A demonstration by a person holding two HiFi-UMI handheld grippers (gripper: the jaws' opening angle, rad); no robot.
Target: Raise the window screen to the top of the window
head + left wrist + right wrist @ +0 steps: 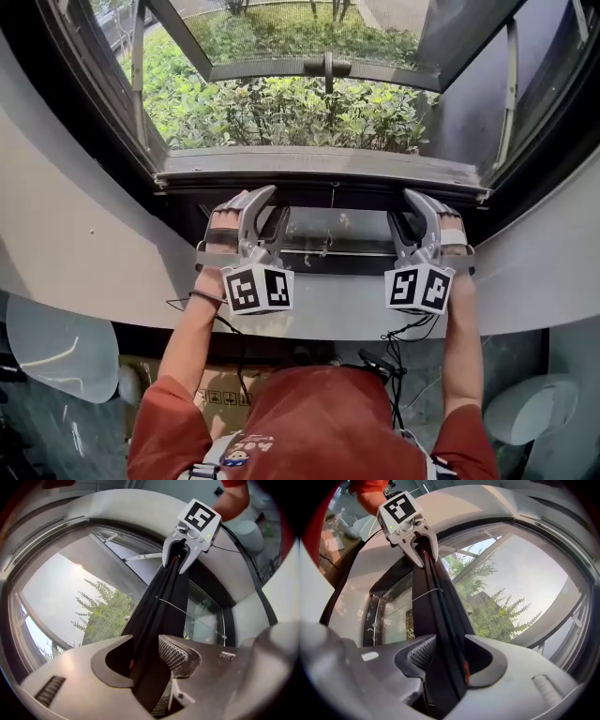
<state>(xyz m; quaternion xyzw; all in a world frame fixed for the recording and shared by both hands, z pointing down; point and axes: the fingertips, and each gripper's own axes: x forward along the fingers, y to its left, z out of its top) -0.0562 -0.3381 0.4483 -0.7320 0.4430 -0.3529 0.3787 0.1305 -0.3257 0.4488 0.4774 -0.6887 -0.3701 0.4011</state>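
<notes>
The window screen's black bottom bar [330, 188] lies low, just above the inner sill, and its mesh [101, 611] shows trees behind it. My left gripper [266, 208] straddles the bar near its left end. My right gripper [411, 212] straddles it near the right end. In the left gripper view the bar [159, 611] runs between the jaws of my left gripper [147, 657], and the ribbed pad [172, 652] stands beside it without pressing. In the right gripper view the bar [440, 611] likewise passes between the parted jaws of my right gripper [450, 660]. Both grippers are open.
An outer glass sash with a handle [328, 67] is swung outward above shrubs [281, 112]. A thin cord [187, 613] crosses beside the bar. A glass panel [328, 234] sits below the bar, a curved white wall [84, 234] flanks the opening, and cables [394, 342] hang below.
</notes>
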